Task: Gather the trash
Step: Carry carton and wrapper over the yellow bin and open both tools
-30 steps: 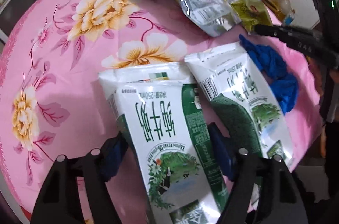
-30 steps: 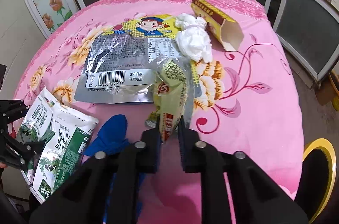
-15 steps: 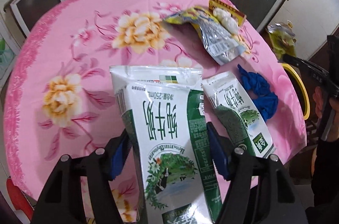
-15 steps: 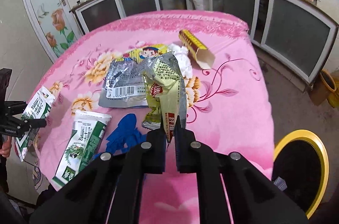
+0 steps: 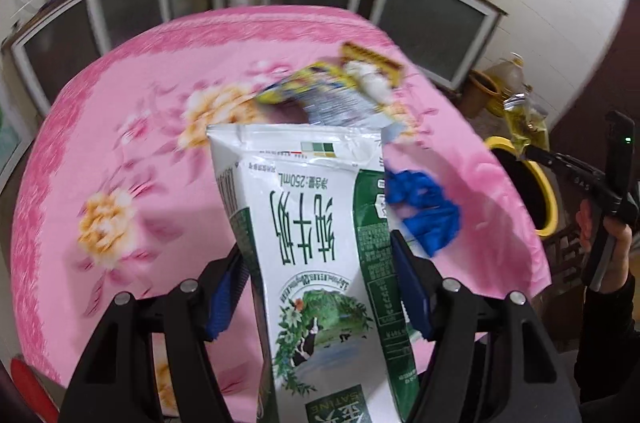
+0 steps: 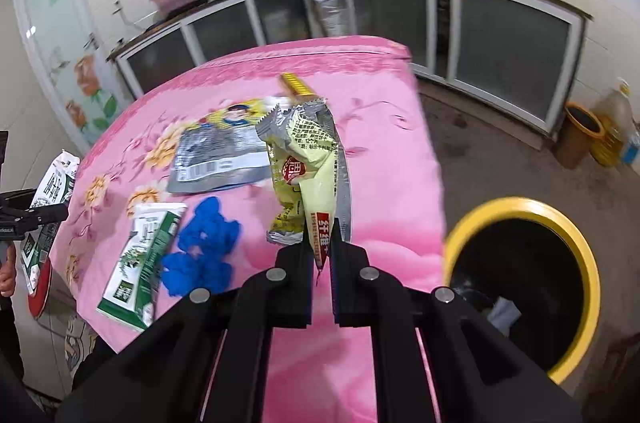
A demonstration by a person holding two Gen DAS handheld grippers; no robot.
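My left gripper [image 5: 318, 263] is shut on a white and green milk pouch [image 5: 304, 223], held up above the pink flowered tablecloth [image 5: 120, 111]. My right gripper [image 6: 322, 243] is shut on the end of a yellow snack wrapper [image 6: 304, 159], which hangs in the air off the table's right edge. A black bin with a yellow rim [image 6: 516, 207] stands on the floor just right of that gripper. On the cloth lie a second milk pouch [image 6: 140, 255], a crumpled blue glove [image 6: 204, 243], a silver foil bag [image 6: 216, 159] and a yellow box [image 6: 296, 87].
A white tissue wad [image 5: 370, 83] lies by the yellow box. Low cabinets with glass doors [image 6: 508, 55] line the back wall. A brown pot [image 6: 580, 135] and bottles stand on the floor at the far right. A hand [image 5: 612, 243] grips the right tool.
Both grippers have risen and drawn back from the table. The left lifted its milk pouch clear of the cloth. The right swung its wrapper rightward, and the bin now shows large beside it.
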